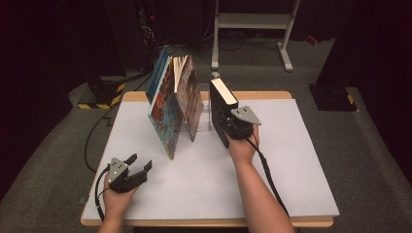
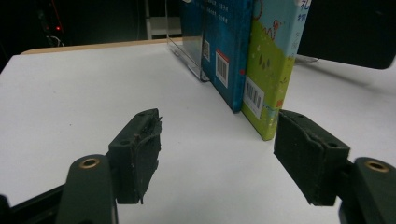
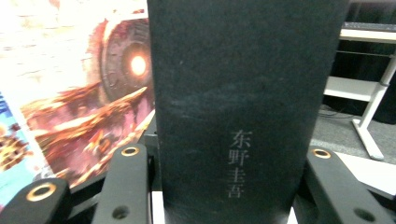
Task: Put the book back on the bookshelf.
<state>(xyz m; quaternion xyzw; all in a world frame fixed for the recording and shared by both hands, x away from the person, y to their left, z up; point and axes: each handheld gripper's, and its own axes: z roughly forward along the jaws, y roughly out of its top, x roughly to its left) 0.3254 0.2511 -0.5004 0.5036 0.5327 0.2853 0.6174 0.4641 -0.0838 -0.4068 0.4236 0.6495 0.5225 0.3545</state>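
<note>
White table (image 1: 291, 160): black book (image 3: 247, 93) spine perhaps reads 东野圭吾.

- Floor (image 1: 58, 160): grey carpet on all sides of the table; the room beyond it is dark.
- Table (image 1: 291, 160): pale grey top with a light wooden edge, seen along the near and far sides.
- White metal frame (image 1: 252, 22): stands on the floor at the far side, right of centre, with a foot reaching toward the table.
- Yellow-and-black striped base (image 1: 99, 94): on the floor at far left; a second one (image 1: 335, 97) at far right.
- Black cables (image 1: 94, 133): trail across the floor at left.
</note>
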